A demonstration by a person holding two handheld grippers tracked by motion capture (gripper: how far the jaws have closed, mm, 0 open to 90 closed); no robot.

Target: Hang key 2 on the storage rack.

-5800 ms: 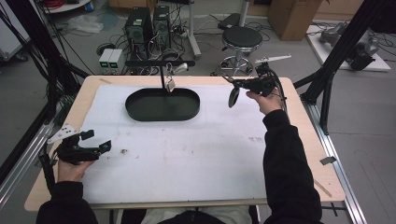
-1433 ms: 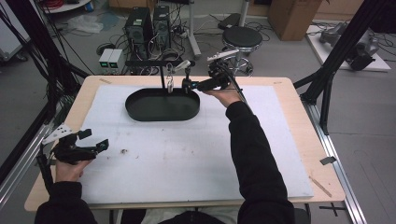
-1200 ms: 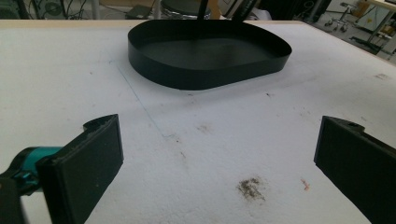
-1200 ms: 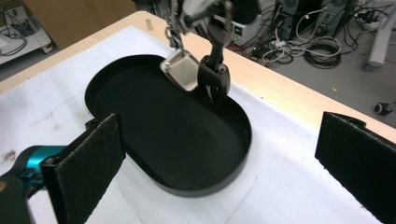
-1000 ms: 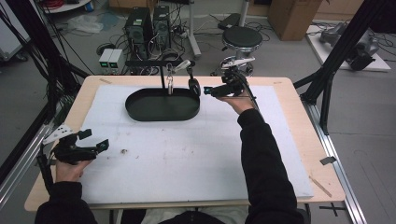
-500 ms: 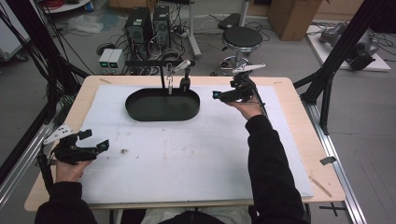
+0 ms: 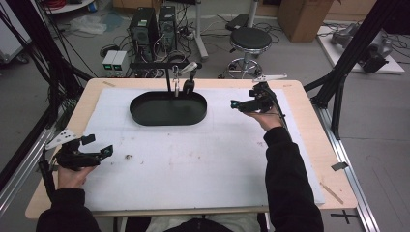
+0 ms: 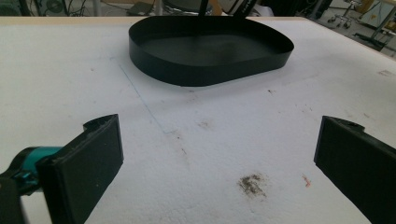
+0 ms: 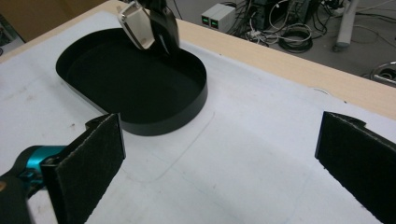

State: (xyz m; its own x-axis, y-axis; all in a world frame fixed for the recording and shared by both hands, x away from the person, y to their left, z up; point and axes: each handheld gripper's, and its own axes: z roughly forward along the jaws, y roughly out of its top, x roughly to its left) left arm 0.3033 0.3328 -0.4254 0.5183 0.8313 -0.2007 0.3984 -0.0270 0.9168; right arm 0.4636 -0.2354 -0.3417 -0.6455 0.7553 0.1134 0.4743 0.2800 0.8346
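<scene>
Your desk (image 7: pixel 309 159) showed pale wood around a white sheet (image 7: pixel 193 159) marked with small brown stains. The oval tray (image 7: pixel 168 108) was black inside and out. Your left gripper (image 7: pixel 99 151) and right gripper (image 7: pixel 238 104) were black with teal accents, and your sleeves (image 7: pixel 290 183) were black.

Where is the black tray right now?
In the high view, the black tray sits on the white mat at the far middle of the table, below the hanging utensils, left of the right gripper.
</scene>
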